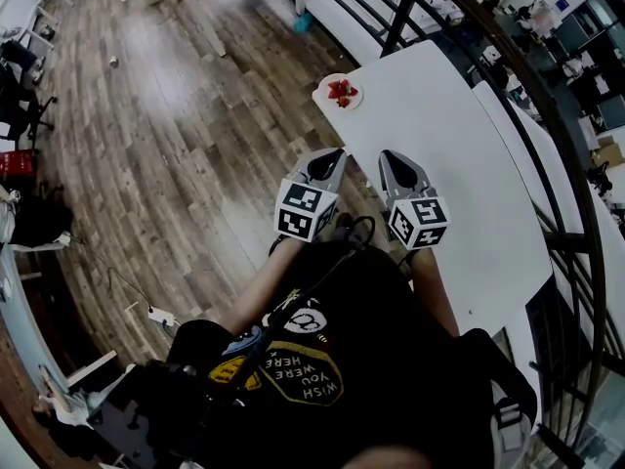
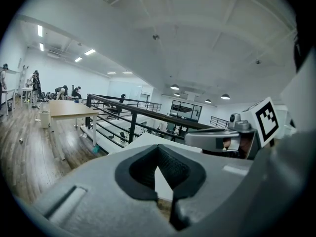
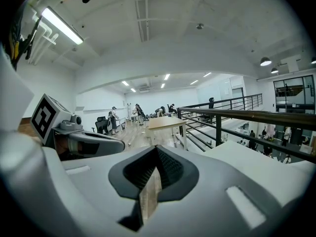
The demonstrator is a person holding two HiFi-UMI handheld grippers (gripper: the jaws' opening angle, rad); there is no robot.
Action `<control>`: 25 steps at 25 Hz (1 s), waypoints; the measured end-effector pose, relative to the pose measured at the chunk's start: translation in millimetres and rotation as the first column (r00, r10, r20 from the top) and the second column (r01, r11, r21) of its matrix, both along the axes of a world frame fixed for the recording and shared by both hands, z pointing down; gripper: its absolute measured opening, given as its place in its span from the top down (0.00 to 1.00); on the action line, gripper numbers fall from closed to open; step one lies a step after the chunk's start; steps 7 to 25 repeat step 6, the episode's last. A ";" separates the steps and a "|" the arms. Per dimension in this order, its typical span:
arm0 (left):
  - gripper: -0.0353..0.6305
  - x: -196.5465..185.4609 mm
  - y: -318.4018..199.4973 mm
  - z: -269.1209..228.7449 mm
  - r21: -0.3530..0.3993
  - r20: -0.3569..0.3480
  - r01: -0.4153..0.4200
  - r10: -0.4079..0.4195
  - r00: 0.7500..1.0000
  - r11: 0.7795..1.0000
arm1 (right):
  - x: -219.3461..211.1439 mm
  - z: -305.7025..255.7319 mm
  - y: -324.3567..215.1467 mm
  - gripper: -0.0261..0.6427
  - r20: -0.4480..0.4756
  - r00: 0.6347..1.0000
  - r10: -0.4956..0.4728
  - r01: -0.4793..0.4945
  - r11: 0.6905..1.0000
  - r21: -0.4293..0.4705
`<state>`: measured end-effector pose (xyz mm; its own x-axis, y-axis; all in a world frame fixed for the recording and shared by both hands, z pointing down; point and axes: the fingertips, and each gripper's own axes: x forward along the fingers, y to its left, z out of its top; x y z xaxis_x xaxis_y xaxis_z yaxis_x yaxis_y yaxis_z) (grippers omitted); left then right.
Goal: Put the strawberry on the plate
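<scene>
A small white plate [image 1: 326, 90] sits on the far left corner of the white table [image 1: 449, 135], and red strawberry pieces [image 1: 341, 90] lie on it. My left gripper [image 1: 332, 154] and right gripper [image 1: 394, 157] are held side by side close to the person's body, well short of the plate. Both point towards it. In the left gripper view the jaws of the left gripper [image 2: 168, 200] meet with nothing between them. The right gripper [image 3: 144, 209] is likewise shut and empty. Neither gripper view shows the plate.
A dark metal railing [image 1: 562, 135] curves along the table's right side, with a second white table [image 1: 596, 223] beyond it. Wood floor [image 1: 166, 135] spreads to the left. A wooden table [image 3: 165, 123] and several people stand far off in the room.
</scene>
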<state>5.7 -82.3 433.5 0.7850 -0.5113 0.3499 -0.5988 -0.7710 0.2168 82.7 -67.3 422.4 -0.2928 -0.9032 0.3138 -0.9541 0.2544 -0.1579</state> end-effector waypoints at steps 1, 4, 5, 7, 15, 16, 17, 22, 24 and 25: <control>0.94 -0.1 1.0 -0.8 -0.001 -0.002 -0.001 0.001 1.000 1.000 | -0.2 -0.7 1.2 0.96 0.000 1.000 0.001 -0.001 1.000 -0.002; 0.94 -1.6 1.8 -3.9 -0.002 -0.004 0.000 0.000 1.000 1.000 | -0.7 -3.8 3.1 0.96 -0.003 1.000 0.002 -0.002 1.000 -0.008; 0.94 -2.5 1.6 -4.7 -0.003 -0.004 0.002 -0.002 1.000 1.000 | -0.8 -4.9 3.4 0.96 -0.004 1.000 0.002 -0.002 1.000 -0.009; 0.94 -3.4 1.3 -5.4 -0.003 -0.003 0.003 -0.003 1.000 1.000 | -0.9 -5.9 3.7 0.96 -0.004 1.000 0.001 -0.001 1.000 -0.011; 0.94 -3.4 1.3 -5.4 -0.003 -0.003 0.003 -0.003 1.000 1.000 | -0.9 -5.9 3.7 0.96 -0.004 1.000 0.001 -0.001 1.000 -0.011; 0.94 -3.4 1.3 -5.4 -0.003 -0.003 0.003 -0.003 1.000 1.000 | -0.9 -5.9 3.7 0.96 -0.004 1.000 0.001 -0.001 1.000 -0.011; 0.94 -3.4 1.3 -5.4 -0.003 -0.003 0.003 -0.003 1.000 1.000 | -0.9 -5.9 3.7 0.96 -0.004 1.000 0.001 -0.001 1.000 -0.011; 0.94 -3.4 1.3 -5.4 -0.003 -0.003 0.003 -0.003 1.000 1.000 | -0.9 -5.9 3.7 0.96 -0.004 1.000 0.001 -0.001 1.000 -0.011; 0.94 -3.4 1.3 -5.4 -0.003 -0.003 0.003 -0.003 1.000 1.000 | -0.9 -5.9 3.7 0.96 -0.004 1.000 0.001 -0.001 1.000 -0.011; 0.94 -3.4 1.3 -5.4 -0.003 -0.003 0.003 -0.003 1.000 1.000 | -0.9 -5.9 3.7 0.96 -0.004 1.000 0.001 -0.001 1.000 -0.011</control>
